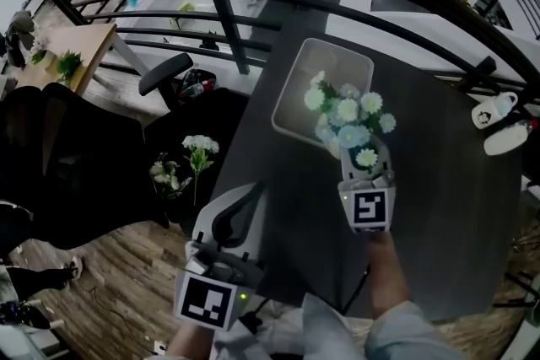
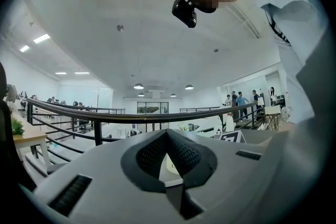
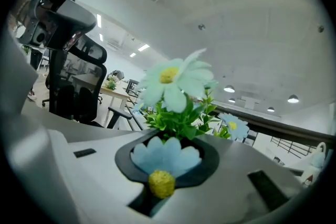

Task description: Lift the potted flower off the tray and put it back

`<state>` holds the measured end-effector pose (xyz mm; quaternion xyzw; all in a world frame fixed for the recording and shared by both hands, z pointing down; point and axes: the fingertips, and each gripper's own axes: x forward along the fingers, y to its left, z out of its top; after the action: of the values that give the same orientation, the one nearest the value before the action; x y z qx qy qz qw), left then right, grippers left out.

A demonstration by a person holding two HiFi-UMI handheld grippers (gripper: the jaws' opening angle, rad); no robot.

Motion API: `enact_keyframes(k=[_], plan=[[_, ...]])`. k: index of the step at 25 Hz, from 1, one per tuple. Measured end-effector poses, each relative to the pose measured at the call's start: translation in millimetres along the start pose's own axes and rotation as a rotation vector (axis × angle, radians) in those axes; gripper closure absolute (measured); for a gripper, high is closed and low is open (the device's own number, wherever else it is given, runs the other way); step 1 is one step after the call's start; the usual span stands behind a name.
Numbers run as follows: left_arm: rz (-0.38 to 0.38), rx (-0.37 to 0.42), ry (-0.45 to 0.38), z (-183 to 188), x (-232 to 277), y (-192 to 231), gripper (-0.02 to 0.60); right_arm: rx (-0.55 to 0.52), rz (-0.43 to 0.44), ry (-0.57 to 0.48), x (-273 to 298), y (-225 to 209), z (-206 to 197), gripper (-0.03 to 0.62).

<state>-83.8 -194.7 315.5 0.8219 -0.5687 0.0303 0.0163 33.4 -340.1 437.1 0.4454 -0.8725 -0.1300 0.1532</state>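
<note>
The potted flower [image 1: 349, 115], a bunch of pale blue and white daisies with green leaves, hangs over the near right corner of the pale rectangular tray [image 1: 305, 77] on the dark table. My right gripper [image 1: 364, 168] is shut on it from the near side, and its pot is hidden under the blooms and jaws. In the right gripper view a blue daisy [image 3: 165, 157] lies between the jaws of the right gripper [image 3: 169, 139], with a white daisy [image 3: 172, 81] above. My left gripper [image 1: 239, 212] hovers at the table's left edge, well apart from the tray. The left gripper [image 2: 167, 135] has its jaw tips together and holds nothing.
A dark railing [image 1: 253, 21] runs behind the table. Two white objects [image 1: 499, 122] lie at the table's far right. Left of the table are a black office chair [image 1: 165, 72] and small flower bunches [image 1: 191, 154] on the wooden floor. People [image 2: 239, 102] stand far off.
</note>
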Motion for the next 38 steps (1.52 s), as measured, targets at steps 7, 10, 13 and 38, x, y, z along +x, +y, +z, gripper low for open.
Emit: enact_keyframes(k=[7, 10, 13, 38], plan=[[0.016, -0.02, 0.017, -17, 5, 6, 0.581, -0.02, 0.028, 0.001, 26, 3, -21, 0.531], [0.022, -0.034, 0.03, -24, 6, 5, 0.583, -0.014, 0.041, 0.01, 33, 6, -30, 0.531], [0.023, -0.04, 0.039, -29, 7, 3, 0.581, 0.011, 0.028, 0.005, 38, 3, -35, 0.531], [0.018, -0.045, 0.068, -44, 18, 3, 0.581, 0.118, 0.033, 0.028, 61, 5, -48, 0.418]])
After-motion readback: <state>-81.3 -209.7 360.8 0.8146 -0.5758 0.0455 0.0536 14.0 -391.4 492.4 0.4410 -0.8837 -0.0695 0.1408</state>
